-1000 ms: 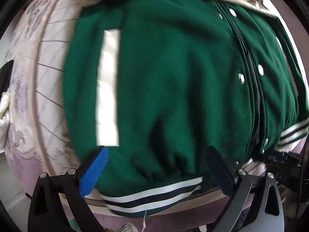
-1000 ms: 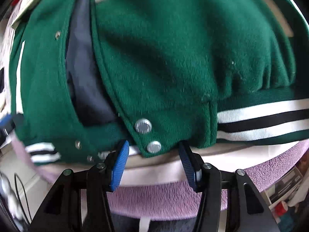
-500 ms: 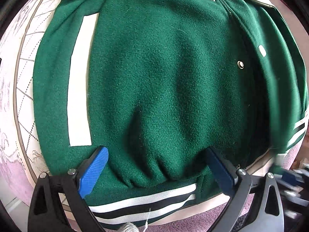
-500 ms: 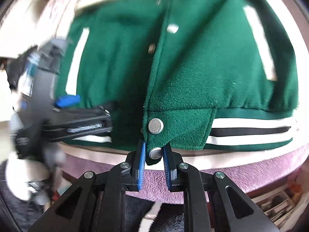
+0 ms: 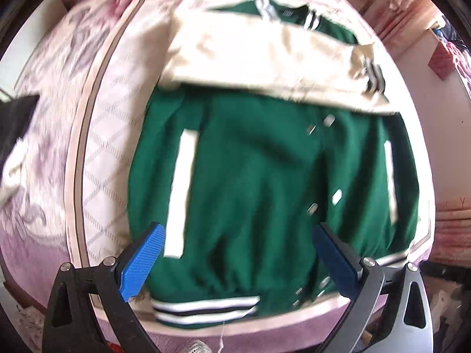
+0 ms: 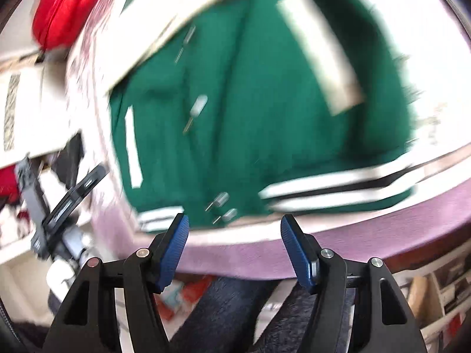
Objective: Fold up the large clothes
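Note:
A green varsity jacket [image 5: 250, 182] with cream sleeves, snap buttons and a striped hem lies front-up on the bed. A cream sleeve [image 5: 265, 58] is folded across its chest. My left gripper [image 5: 235, 253] is open and empty above the jacket's hem. The jacket also shows, blurred, in the right wrist view [image 6: 250, 103]. My right gripper [image 6: 234, 235] is open and empty, just off the striped hem [image 6: 338, 188] at the bed's near edge.
The bed has a cream quilted cover [image 5: 109, 161] and a pink floral blanket [image 5: 38, 147]. A red item [image 6: 64, 8] lies at the far left. The left gripper's body [image 6: 59, 206] shows at the left. Shelves and clutter [image 6: 441, 288] stand below the bed edge.
My right gripper has let go of the snap-button hem corner, opened and pulled back. My left gripper has drawn back and up, so the whole jacket shows.

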Demonstrator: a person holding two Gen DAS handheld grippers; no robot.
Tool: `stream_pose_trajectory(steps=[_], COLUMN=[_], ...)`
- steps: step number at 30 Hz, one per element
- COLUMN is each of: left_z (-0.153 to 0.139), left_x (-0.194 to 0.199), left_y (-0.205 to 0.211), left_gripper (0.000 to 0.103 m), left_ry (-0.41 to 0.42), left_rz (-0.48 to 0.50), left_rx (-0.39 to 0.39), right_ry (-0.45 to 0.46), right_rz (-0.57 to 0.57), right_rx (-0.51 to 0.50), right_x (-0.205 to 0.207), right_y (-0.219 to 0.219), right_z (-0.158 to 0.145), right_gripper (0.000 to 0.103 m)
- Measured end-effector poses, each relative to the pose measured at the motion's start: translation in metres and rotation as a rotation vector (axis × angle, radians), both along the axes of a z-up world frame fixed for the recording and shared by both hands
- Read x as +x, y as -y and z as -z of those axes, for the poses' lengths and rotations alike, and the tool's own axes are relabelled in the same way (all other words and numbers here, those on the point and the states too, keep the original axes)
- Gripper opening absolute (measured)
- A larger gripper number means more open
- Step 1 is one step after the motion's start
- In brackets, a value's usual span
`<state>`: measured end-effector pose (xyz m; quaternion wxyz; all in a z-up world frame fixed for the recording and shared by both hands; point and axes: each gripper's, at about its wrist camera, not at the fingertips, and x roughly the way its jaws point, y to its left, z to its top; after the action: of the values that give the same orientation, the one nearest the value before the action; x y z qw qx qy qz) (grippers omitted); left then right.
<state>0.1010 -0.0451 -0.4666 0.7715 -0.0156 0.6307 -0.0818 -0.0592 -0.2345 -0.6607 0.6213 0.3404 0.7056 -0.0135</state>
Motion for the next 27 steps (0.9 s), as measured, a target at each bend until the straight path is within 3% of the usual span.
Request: stream_pose_trajectory(steps=[2,4,7,11,15,16,18,22,24,27], left_z=[-0.008,-0.01,-0.001,0.027,0.066,0.071,0.078,0.08,0.081,0.069], left_x=[0.018,0.032,0.04,0.051,0.049,0.047,0.041,0.022,0.015,0.009], left_y=[0.029,0.062,0.099,0.134,0.144,0.144,0.143,0.142,0.141,0.139], left_gripper=[0.103,0.103,0.103,0.103,0.103,0.103,0.103,0.103,0.103,0.103], left_ry=[0.026,0.053,0.055,-0.008,-0.123,-0.136,-0.166,-0.206,-0.223,-0.214], left_rz=[0.006,-0.006,-0.031,-0.101,-0.209,-0.232,-0.267,-0.316,-0.33,-0.347], left_rx=[0.013,0.07,0.123,0.207,0.254,0.264,0.286,0.285,0.293,0.291], right_ry=[0.033,0.06,0.117,0.097,0.064,0.065,0.088,0.057,0.013,0.002], right_rz=[0.024,0.04,-0.009,-0.162,-0.345,-0.372,-0.392,-0.135,-0.096,-0.161], right_rx=[-0.082,-0.104,-0.139,-0.153,-0.148,-0.151,-0.191,-0.153,-0.074,-0.012], right_x=[0.029,0.064,0.118,0.199,0.258,0.266,0.276,0.266,0.258,0.258], right_y=[0.025,0.078,0.116,0.155,0.148,0.145,0.153,0.208,0.22,0.225], right_z=[-0.018,-0.029,-0.028,0.024,0.092,0.104,0.115,0.133,0.152,0.143], right_gripper=[0.067,0.067,0.067,0.067,0.067,0.065,0.016,0.014,0.013,0.02])
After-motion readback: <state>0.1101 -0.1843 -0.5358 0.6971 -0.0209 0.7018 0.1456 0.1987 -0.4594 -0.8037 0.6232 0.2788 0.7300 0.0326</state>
